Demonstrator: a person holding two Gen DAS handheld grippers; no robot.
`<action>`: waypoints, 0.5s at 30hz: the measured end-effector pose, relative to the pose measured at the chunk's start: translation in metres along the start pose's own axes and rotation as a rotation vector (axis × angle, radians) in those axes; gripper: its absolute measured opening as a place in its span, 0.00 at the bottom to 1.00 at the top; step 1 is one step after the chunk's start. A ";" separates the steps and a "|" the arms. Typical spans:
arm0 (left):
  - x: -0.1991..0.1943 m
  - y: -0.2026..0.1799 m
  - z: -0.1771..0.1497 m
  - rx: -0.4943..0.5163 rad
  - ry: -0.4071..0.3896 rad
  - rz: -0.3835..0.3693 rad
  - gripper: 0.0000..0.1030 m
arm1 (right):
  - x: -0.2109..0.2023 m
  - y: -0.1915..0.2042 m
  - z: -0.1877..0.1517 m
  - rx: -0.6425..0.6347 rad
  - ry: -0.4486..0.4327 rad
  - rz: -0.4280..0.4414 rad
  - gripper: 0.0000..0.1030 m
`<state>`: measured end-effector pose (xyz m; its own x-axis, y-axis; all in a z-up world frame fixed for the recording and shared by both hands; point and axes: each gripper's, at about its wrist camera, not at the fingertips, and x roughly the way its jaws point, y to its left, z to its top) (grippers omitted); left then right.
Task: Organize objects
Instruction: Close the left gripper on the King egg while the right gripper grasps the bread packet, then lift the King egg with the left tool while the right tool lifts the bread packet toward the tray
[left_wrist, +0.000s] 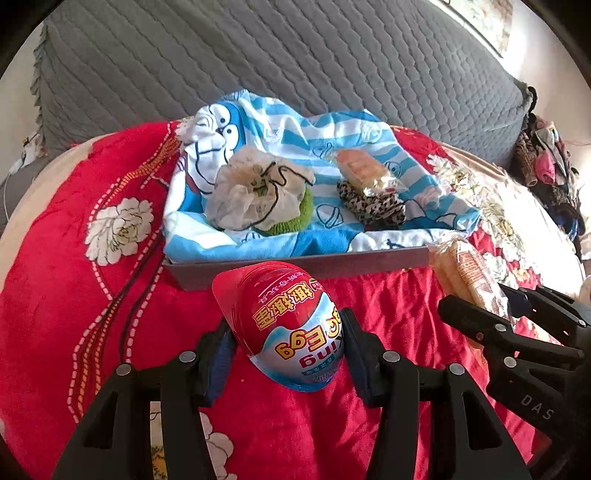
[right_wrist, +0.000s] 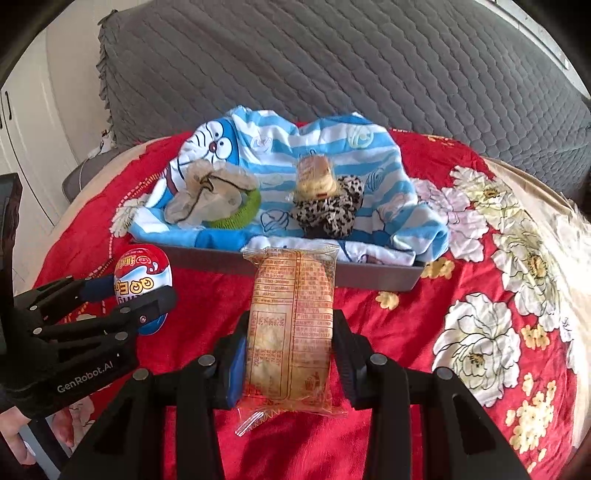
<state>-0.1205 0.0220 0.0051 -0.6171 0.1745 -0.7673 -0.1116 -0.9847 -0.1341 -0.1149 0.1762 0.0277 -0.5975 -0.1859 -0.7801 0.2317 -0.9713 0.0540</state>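
My left gripper (left_wrist: 286, 332) is shut on a red and white toy egg (left_wrist: 291, 325), held above the red blanket just short of the grey tray (left_wrist: 295, 264). My right gripper (right_wrist: 291, 347) is shut on a clear-wrapped cake packet (right_wrist: 291, 325), also in front of the tray (right_wrist: 369, 278). From the right wrist view the egg (right_wrist: 142, 280) and left gripper (right_wrist: 125, 299) show at the left. From the left wrist view the packet (left_wrist: 469, 277) and right gripper (left_wrist: 480, 306) show at the right. The tray holds a blue striped cartoon towel (left_wrist: 332, 147).
On the towel lie a beige drawstring pouch (left_wrist: 255, 192) over a green knitted ring (left_wrist: 291, 221), a leopard-print scrunchie (left_wrist: 373, 206) and another wrapped cake (left_wrist: 364, 170). A red floral blanket (right_wrist: 461, 295) covers the surface, with a grey quilted sofa back (right_wrist: 332, 66) behind. Clothes (left_wrist: 546, 162) pile at the right.
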 end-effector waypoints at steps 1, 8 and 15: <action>-0.003 0.000 0.001 0.001 -0.003 0.001 0.54 | -0.003 0.001 0.000 -0.001 -0.004 -0.001 0.40; -0.026 -0.007 0.001 0.016 -0.025 0.007 0.54 | -0.028 0.003 0.003 0.000 -0.034 -0.004 0.40; -0.050 -0.012 0.002 0.031 -0.054 0.007 0.54 | -0.053 0.005 0.005 -0.002 -0.064 -0.010 0.40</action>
<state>-0.0900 0.0255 0.0466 -0.6587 0.1686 -0.7332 -0.1310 -0.9854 -0.1089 -0.0860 0.1805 0.0729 -0.6473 -0.1857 -0.7392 0.2270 -0.9728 0.0455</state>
